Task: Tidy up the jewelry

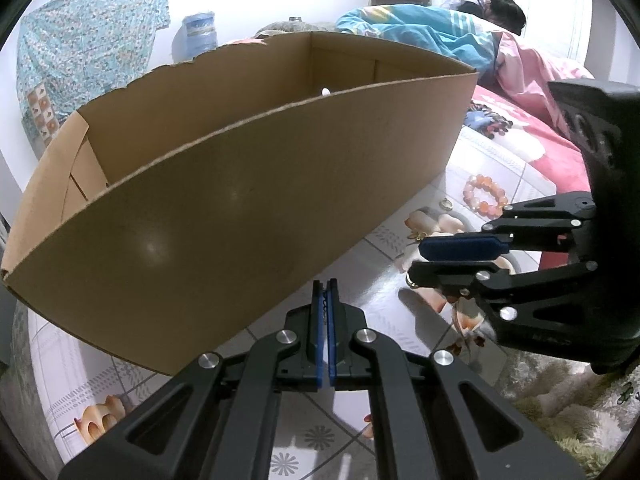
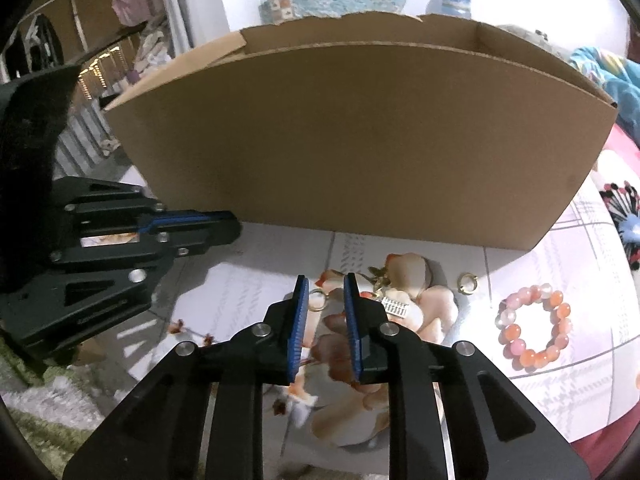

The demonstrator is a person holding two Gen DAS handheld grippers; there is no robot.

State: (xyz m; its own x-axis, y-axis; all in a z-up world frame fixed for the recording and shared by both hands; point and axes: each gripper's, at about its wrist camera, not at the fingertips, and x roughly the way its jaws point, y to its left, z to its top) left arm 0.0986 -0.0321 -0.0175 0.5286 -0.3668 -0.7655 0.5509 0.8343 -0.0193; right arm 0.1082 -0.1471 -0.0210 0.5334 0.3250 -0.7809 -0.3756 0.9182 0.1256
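Your right tongs (image 2: 326, 312) are partly open and hold nothing. Your left tongs (image 1: 325, 312) are squeezed almost shut, and something thin and dark seems caught between the blue pads, but it is too small to be sure.

Take the cardboard box (image 2: 352, 140) as your marker. Every loose piece lies on the table (image 2: 560, 380) on your side of the box's front wall. A gold ring (image 2: 318, 300) sits right at the tips of the right tongs, beside the left pad. A small silver charm (image 2: 396, 307) lies just to the right of those tips. Another gold ring (image 2: 467, 283) is nearer the box, and the pink bead bracelet (image 2: 534, 326) lies farthest right.

Your right tongs are much nearer to all of these. The ring lies flat, so you would likely need to pinch across its rim.

Only the left view looks down into the box, where a small white thing (image 1: 325, 91) sits by the far wall. Only the right view shows the charm and the ring at the tips.
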